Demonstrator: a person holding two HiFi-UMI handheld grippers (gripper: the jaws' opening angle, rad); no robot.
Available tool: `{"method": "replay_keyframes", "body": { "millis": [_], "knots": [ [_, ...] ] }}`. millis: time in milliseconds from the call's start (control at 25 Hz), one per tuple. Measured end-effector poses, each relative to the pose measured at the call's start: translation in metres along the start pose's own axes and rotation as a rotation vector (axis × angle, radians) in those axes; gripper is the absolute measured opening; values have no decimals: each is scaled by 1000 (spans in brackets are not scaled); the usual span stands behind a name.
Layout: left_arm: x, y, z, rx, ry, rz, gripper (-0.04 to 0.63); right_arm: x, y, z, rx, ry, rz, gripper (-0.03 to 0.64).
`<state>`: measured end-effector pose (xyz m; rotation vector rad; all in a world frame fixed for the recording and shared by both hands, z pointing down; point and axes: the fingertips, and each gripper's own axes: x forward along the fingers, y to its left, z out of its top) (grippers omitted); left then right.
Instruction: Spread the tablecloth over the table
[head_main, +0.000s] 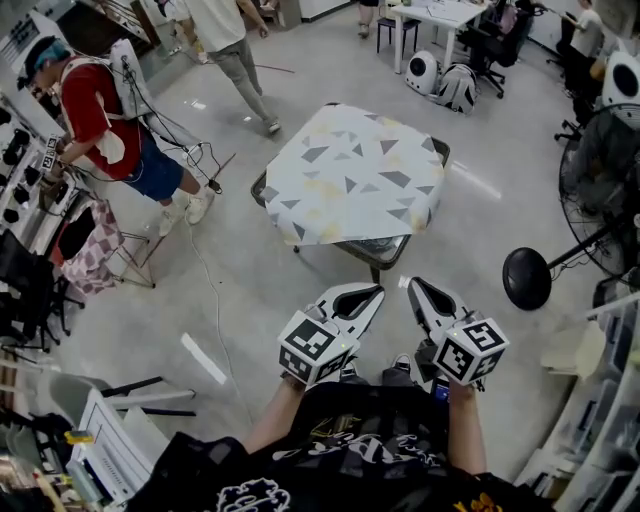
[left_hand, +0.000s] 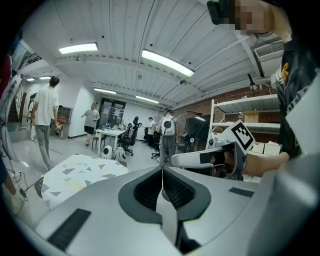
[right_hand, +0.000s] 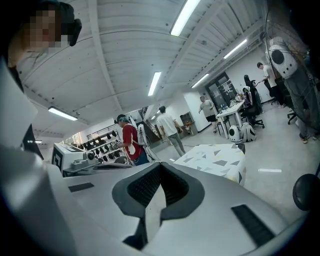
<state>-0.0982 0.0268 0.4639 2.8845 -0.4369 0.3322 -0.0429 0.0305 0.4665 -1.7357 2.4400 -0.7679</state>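
A white tablecloth (head_main: 349, 180) with grey triangles covers the small square table (head_main: 382, 250) ahead of me; its edges hang down the sides. It also shows as the tablecloth (left_hand: 80, 176) at lower left in the left gripper view and the tablecloth (right_hand: 216, 157) right of centre in the right gripper view. My left gripper (head_main: 376, 292) and right gripper (head_main: 411, 284) are held close to my body, well short of the table, side by side. Both are shut with nothing between the jaws. The left gripper (left_hand: 162, 169) and right gripper (right_hand: 159, 164) show tips pressed together.
A person in a red shirt (head_main: 100, 120) stands at racks on the left. Another person (head_main: 235, 50) walks beyond the table. A floor fan (head_main: 605, 165) with a round base (head_main: 527, 278) stands right. Shelving (head_main: 610, 400) is at the near right, desks and chairs (head_main: 440, 30) at the back.
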Motion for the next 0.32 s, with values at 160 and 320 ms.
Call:
{"method": "replay_keyframes", "body": {
  "millis": [160, 320],
  "knots": [
    [0, -2, -2, -2, 1, -8, 21, -2, 0, 0, -7, 2, -9, 14],
    [2, -2, -3, 2, 0, -12, 21, -1, -2, 0, -3, -3, -13, 13]
  ]
}}
